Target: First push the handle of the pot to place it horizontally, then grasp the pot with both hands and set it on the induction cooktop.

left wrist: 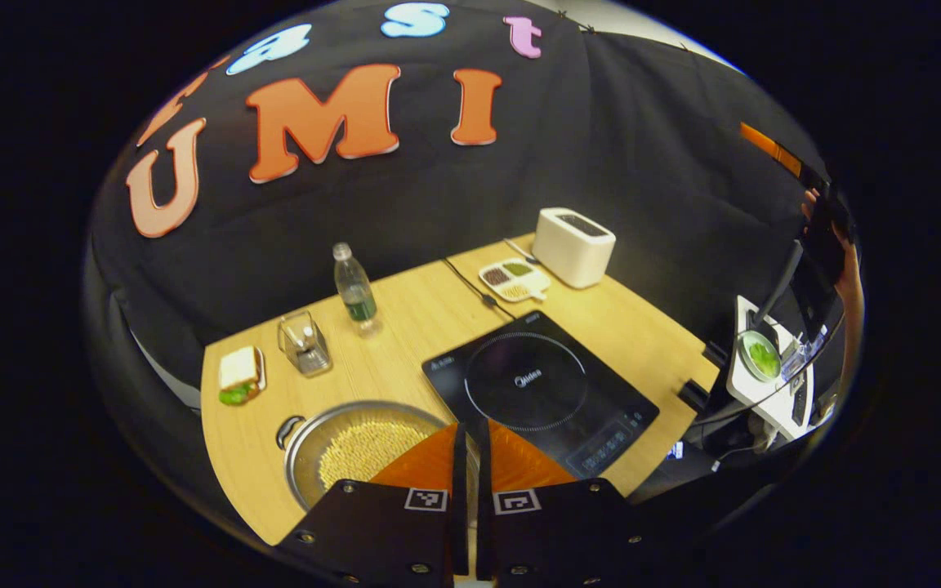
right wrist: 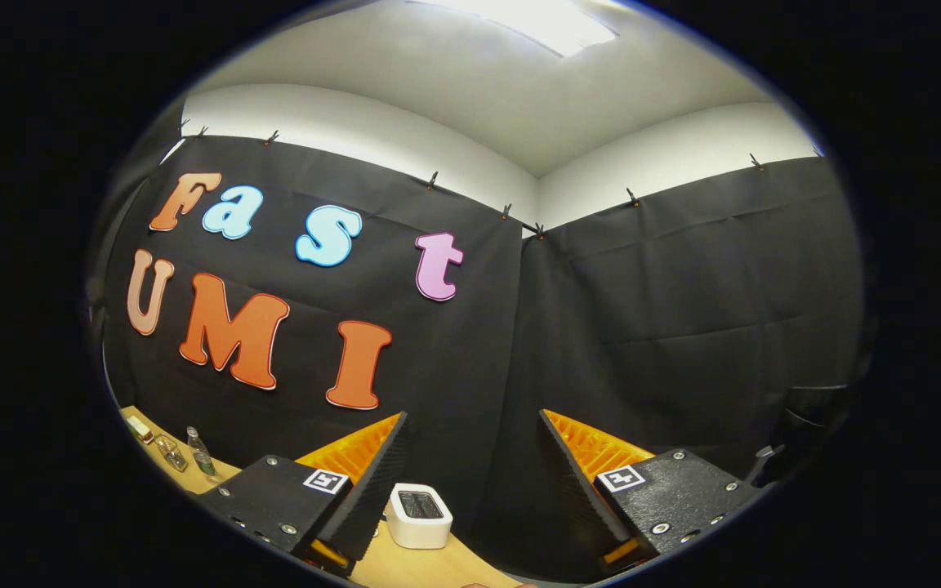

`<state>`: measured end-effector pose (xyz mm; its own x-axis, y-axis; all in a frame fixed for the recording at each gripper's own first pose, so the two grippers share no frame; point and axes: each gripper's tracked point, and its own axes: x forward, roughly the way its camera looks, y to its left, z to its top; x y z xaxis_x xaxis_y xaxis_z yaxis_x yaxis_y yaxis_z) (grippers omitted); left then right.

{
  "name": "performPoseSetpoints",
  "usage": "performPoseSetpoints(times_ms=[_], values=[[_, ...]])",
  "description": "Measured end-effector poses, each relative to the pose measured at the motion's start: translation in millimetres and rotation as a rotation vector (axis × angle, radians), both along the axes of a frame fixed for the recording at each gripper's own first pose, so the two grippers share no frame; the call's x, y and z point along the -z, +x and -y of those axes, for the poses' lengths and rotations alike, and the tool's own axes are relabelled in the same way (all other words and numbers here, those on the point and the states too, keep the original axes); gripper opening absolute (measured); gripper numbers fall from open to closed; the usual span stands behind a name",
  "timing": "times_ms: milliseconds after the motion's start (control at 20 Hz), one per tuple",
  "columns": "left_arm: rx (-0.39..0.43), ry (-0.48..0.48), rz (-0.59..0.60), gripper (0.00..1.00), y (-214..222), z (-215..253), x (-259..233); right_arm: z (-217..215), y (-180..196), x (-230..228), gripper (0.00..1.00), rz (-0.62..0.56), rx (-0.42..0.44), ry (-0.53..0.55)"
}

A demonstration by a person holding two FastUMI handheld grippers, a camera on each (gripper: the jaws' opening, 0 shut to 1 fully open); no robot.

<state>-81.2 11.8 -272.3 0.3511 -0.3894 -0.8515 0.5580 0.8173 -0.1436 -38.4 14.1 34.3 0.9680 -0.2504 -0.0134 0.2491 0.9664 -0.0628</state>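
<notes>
Pot (left wrist: 356, 449) just beyond left hand-held gripper (left wrist: 470, 433) (closed).

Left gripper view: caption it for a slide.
Shut left gripper above a grain-filled pot beside the induction cooktop.

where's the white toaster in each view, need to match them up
Left gripper view: the toaster stands upper right of centre, at the table's far edge, beyond the cooktop.
Right gripper view: the toaster is at bottom centre, between the open fingers, nearer the left finger.
Shared landmark: the bottle, to the toaster's left in both.
</notes>
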Motion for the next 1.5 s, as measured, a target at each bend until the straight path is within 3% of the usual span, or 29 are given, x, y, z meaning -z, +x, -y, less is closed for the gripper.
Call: performPoseSetpoints(times_ms=[200,350,700,1150,1500], values=[[0.044,0.094,-0.159,0.06,-39,-21,39,4,-2,8,0.95,-0.014,0.006,0.009],[0.031,0.146,-0.273,0.06,-65,-32,58,5,-2,15,0.95,-0.024,0.007,0.028],[0.071,0.262,-0.434,0.06,-120,-68,91,13,-10,28,0.95,-0.054,0.019,0.02],[0.145,0.41,-0.534,0.06,-153,-89,133,33,-26,25,0.95,-0.077,0.068,-0.004],[0.147,0.406,-0.559,0.06,-148,-71,154,52,-46,18,0.95,-0.087,0.122,-0.035]])
